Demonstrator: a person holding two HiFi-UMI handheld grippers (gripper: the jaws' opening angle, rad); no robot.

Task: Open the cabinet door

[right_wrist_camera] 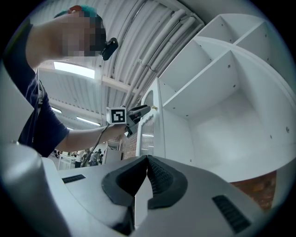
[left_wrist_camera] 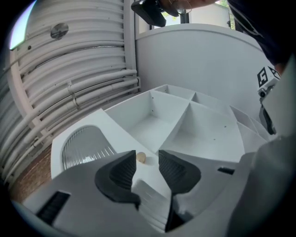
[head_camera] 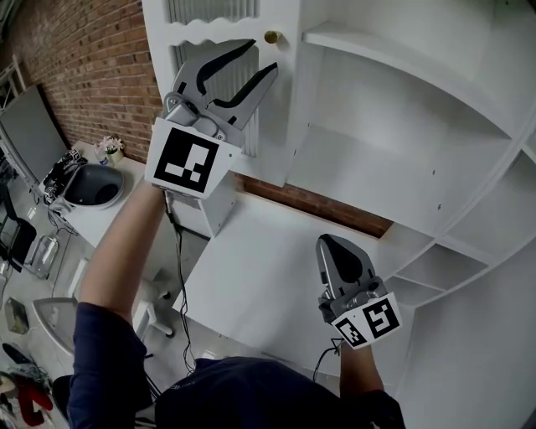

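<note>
Spread wide with nothing between them, the jaws of the left gripper (head_camera: 261, 57) point up at the white cabinet door (head_camera: 289, 17); its small brass knob (head_camera: 272, 37) sits just beyond the fingertips, untouched, and in the left gripper view it shows in the gap between them. That door, with its ribbed glass panel (left_wrist_camera: 85, 148), stands swung open beside the cabinet (head_camera: 402, 59), whose compartments (head_camera: 377, 159) show only bare white walls, shelves and small peg holes. Lower down, the right gripper (head_camera: 325, 245) has its jaws pressed together tip to tip, holding nothing, aimed toward the cabinet's lower shelves, well apart from the door
</note>
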